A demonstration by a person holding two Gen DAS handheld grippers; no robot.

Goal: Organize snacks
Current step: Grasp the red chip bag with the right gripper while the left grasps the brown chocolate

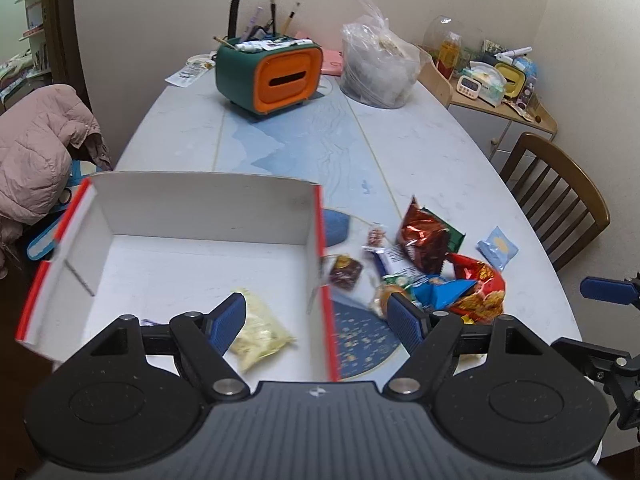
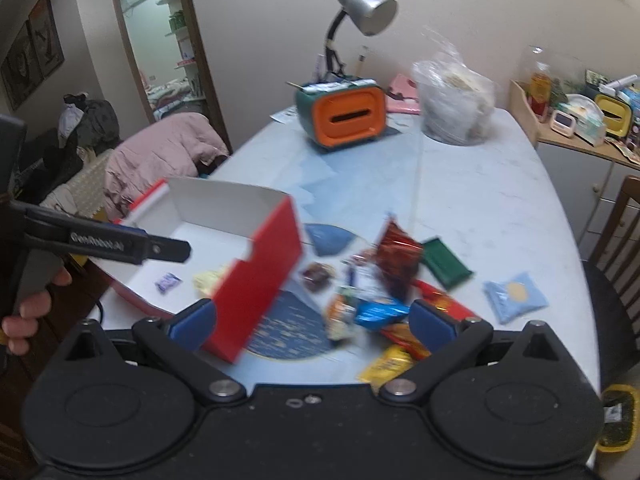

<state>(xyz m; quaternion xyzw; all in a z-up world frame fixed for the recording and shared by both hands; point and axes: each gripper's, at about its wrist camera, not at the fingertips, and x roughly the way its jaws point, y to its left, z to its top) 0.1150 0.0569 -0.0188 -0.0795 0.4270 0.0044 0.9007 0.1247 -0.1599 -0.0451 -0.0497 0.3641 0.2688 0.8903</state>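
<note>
Seen from the left wrist, the left tongs (image 1: 316, 316) hang released with nothing between their blue pads, straddling the right wall of the red-and-white box (image 1: 192, 208) that sits on the desk (image 1: 420, 152). A pale yellow snack packet (image 1: 262, 330) lies on the box floor just beyond the left pad. Right of the box a heap of snacks (image 1: 432, 268) lies on the desk, with a light blue packet (image 1: 497, 247) a little apart from it to the right. Farther back stand an orange-and-green organizer (image 1: 270, 74) and a clear plastic bag (image 1: 378, 70). From the right wrist, the right tongs (image 2: 312, 322) gape wide and empty above the near edge of the heap (image 2: 380, 288); the box (image 2: 256, 272) lies to their left, holding the yellow packet (image 2: 208, 280) and a small purple packet (image 2: 168, 282). A hand (image 2: 30, 312) grips the left tool's handle at the left edge.
</note>
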